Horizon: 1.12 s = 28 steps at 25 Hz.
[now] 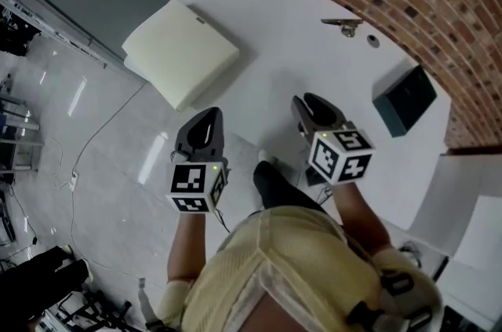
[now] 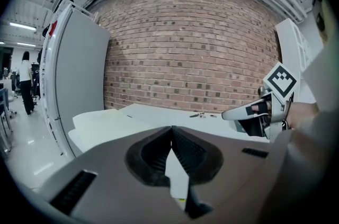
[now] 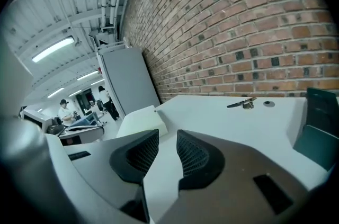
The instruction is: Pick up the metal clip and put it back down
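Metal clip [image 1: 343, 26] nr table [image 1: 259, 32] far edge, open top in front.

No words, numbers or brand names could be read in any view. The only signs were black-and-white square markers, patterns rather than letters, on the cube [image 1: 196, 187] of the left gripper [image 1: 208, 117] and on the cube [image 1: 341, 156] of the right gripper [image 1: 308, 103]. One such marker on the right gripper's cube also showed in the left gripper view.
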### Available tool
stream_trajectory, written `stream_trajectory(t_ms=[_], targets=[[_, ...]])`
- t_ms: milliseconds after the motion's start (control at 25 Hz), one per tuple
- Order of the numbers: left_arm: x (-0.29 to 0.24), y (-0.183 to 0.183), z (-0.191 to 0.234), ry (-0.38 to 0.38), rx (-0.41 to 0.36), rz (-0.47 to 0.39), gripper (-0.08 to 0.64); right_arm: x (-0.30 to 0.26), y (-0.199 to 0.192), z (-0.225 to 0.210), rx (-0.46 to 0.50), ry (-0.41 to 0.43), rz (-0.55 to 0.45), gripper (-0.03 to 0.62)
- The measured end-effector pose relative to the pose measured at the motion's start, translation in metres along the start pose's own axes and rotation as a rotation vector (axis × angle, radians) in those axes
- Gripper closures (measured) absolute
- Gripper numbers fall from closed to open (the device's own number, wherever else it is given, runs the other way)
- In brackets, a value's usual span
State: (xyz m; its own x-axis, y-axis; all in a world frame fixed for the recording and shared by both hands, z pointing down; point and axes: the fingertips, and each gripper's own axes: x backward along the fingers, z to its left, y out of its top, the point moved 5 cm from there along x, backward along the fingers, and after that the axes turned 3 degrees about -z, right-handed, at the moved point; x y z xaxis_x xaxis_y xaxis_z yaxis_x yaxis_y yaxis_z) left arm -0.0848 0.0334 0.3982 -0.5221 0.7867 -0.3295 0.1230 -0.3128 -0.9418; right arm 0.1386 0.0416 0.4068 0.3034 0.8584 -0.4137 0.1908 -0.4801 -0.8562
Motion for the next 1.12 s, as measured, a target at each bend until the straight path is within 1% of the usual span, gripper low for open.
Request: stream_trajectory(t_ms=[160,320,480,600,760,920,1120], targets=[[-0.030,0.015,0.002,-0.026,-0.026,0.000,0.557,-0.014,0.014,-0.023,-0.055,-0.042,-0.017,0.506],[-0.063,0.024,-0.001,-0.083,-0.058,0.028,0.557,-0.024,0.033,-0.044,-0.095,-0.090,-0.056,0.506],[-0.102,0.036,-0.005,-0.145,-0.095,0.034,0.557,-0.032,0.046,-0.069,-0.126,-0.157,-0.090,0.506],[-0.130,0.044,-0.010,-0.188,-0.123,0.042,0.557,-0.039,0.052,-0.087,-0.137,-0.201,-0.105,0.506],[-0.159,0.047,-0.018,-0.229,-0.133,0.042,0.557,-0.045,0.055,-0.108,-0.157,-0.250,-0.116,0.506],[-0.181,0.051,-0.030,-0.278,-0.145,0.053,0.557,-0.045,0.060,-0.123,-0.194,-0.285,-0.149,0.506],[-0.210,0.062,-0.048,-0.358,-0.190,0.066,0.557,-0.043,0.072,-0.143,-0.261,-0.355,-0.203,0.506]])
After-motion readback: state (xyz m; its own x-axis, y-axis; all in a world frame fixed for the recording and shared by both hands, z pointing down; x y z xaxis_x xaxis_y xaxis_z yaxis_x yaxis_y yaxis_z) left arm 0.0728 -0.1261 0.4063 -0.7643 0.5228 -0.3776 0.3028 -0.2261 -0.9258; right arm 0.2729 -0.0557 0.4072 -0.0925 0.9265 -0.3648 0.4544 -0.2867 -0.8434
